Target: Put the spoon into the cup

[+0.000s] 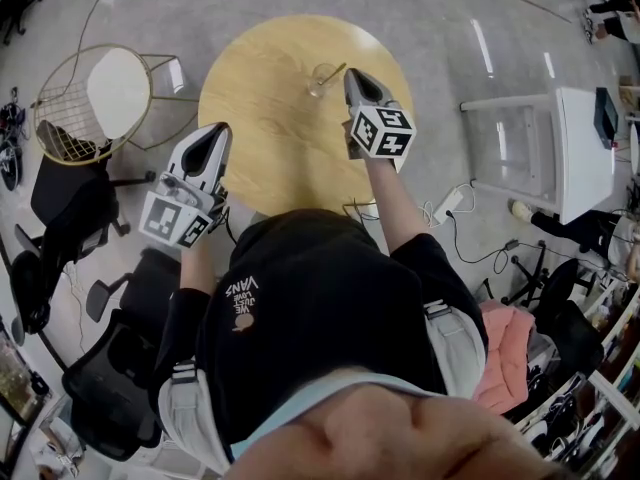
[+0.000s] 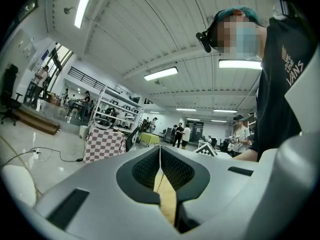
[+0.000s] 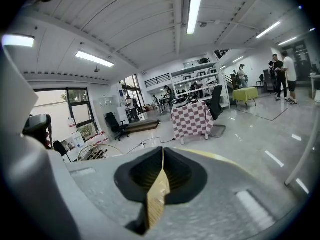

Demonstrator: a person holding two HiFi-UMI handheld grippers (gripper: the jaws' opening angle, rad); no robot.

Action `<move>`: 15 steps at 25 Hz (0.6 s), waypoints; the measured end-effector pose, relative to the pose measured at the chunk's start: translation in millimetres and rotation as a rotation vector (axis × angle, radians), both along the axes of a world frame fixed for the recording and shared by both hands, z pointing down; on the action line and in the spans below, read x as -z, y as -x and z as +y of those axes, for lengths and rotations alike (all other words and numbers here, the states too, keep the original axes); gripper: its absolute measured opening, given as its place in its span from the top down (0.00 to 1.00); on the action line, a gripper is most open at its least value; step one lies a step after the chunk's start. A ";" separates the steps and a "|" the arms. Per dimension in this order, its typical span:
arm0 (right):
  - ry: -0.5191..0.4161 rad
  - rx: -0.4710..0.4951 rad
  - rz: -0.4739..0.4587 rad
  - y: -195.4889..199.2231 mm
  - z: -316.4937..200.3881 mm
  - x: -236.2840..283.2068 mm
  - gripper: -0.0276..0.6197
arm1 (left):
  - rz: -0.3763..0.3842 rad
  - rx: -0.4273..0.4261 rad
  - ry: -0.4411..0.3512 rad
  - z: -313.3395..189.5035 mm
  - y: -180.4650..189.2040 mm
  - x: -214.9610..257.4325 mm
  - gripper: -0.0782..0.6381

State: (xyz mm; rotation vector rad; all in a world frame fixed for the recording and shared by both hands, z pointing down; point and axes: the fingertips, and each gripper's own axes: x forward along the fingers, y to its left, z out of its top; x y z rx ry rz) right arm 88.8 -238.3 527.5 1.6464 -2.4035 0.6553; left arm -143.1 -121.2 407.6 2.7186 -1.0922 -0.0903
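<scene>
on the round wooden table [image 1: 270, 138], at about 1 o'clock of the top: clear glass cup [image 1: 319, 80], upright, with the spoon [image 1: 336, 70] standing in it. handle leans out over the rim toward 2 o'clock. the spoon's bowl end can't be made out through the glass.

right gripper [image 1: 350, 73]: tip just beside the cup at its 3 o'clock, close to the end of the spoon handle. touching or not, can't tell from the head view. its own view shows the jaws pressed together, seam closed, nothing pinched, only a strip of tabletop wood below the seam. that camera looks out across the room: checkered table [image 3: 192, 120], desk chair [image 3: 116, 125], ceiling strip light [image 3: 192, 11].

left gripper [image 1: 220, 130]: over the table edge at about 8 o'clock, well apart from the cup. jaws likewise pressed together, nothing between them, same sliver of wood under the seam. its view takes in the person's black shirt [image 2: 285, 84] at 3 o'clock and a few people [image 2: 181, 134] far back in the room.

around the table in the head view:
- gold wire basket [image 1: 60, 118] with a white round disc [image 1: 118, 90], at 9 o'clock
- black office chairs [image 1: 70, 208] at 8 o'clock
- white table [image 1: 575, 138] at 3 o'clock
- power strip [image 1: 445, 206] with cables on the floor at 4 o'clock
- pink cloth [image 1: 512, 353] at 5 o'clock
</scene>
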 end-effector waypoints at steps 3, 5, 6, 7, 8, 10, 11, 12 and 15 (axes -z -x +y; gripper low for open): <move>-0.008 -0.009 0.001 -0.7 3.0 3.1 0.95 | 0.002 -0.010 -0.003 0.1 0.3 0.9 0.89; -0.010 -0.014 0.003 0.2 4.8 3.7 0.95 | 0.003 -0.015 -0.004 -0.1 2.0 0.6 0.89; -0.011 -0.015 0.002 0.6 5.9 4.1 0.95 | 0.003 -0.017 -0.005 -0.1 2.5 0.7 0.89; -0.012 -0.015 0.002 0.8 7.0 4.7 0.95 | 0.003 -0.020 -0.006 -0.2 2.6 0.9 0.89; -0.013 -0.015 0.001 0.9 7.9 5.5 0.95 | 0.003 -0.022 -0.006 -0.4 2.4 1.2 0.89; -0.017 -0.016 -0.001 0.8 9.5 7.5 0.96 | 0.004 -0.028 -0.007 -1.0 1.6 1.6 0.89; -0.020 -0.018 0.000 0.7 10.1 8.5 0.96 | 0.005 -0.032 -0.008 -1.2 1.4 1.9 0.89; -0.023 -0.020 0.000 0.8 10.8 9.6 0.96 | 0.005 -0.036 -0.010 -1.2 1.5 2.1 0.89; -0.032 -0.023 -0.001 1.9 13.2 12.4 0.96 | 0.005 -0.043 -0.010 -1.0 3.0 1.7 0.89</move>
